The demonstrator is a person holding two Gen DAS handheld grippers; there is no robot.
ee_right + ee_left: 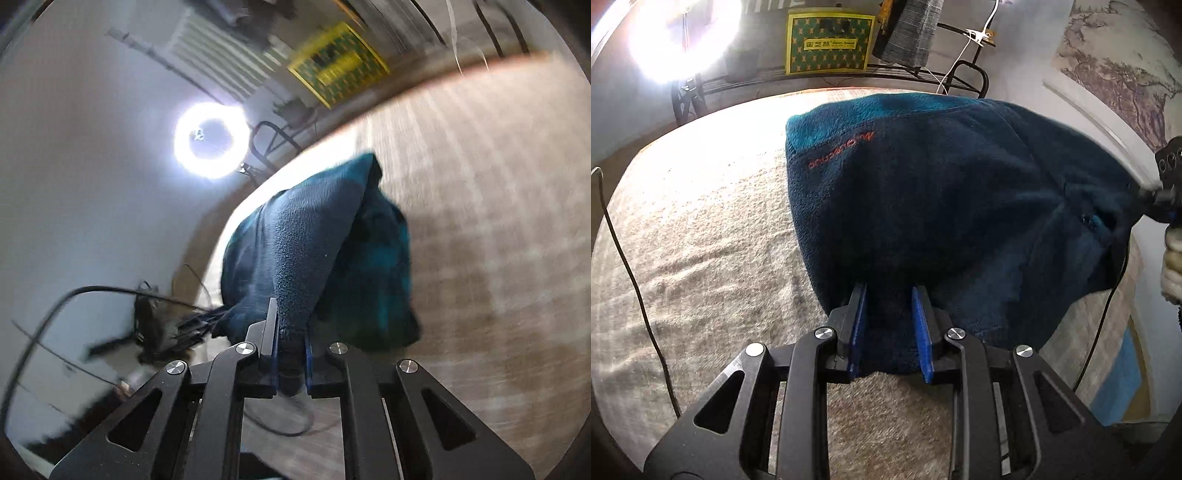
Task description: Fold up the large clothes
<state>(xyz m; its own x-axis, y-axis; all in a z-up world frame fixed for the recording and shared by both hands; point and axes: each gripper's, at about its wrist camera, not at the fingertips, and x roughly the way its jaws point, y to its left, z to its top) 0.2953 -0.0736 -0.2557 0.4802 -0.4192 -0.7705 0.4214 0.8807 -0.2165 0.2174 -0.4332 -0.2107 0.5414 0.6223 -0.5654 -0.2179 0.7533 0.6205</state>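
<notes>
Motion-blurred beige carpet (480, 221) and yellow box (338, 62) (print unreadable), right wrist view

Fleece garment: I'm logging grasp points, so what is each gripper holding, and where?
Both grip the dark teal fleece. The left gripper pinches a bunched edge; the right gripper pinches another bunched fold. Which part of the garment cannot be told.

Fleece garment (942, 206) betw. jaws: nappy, matt teal cloth w/ orange stitched lettering. Left gripper (889, 325): matt black plastic, blue pads, shiny metal screws. Bench (701, 240) beyond jaws: rough beige woven cloth.
</notes>
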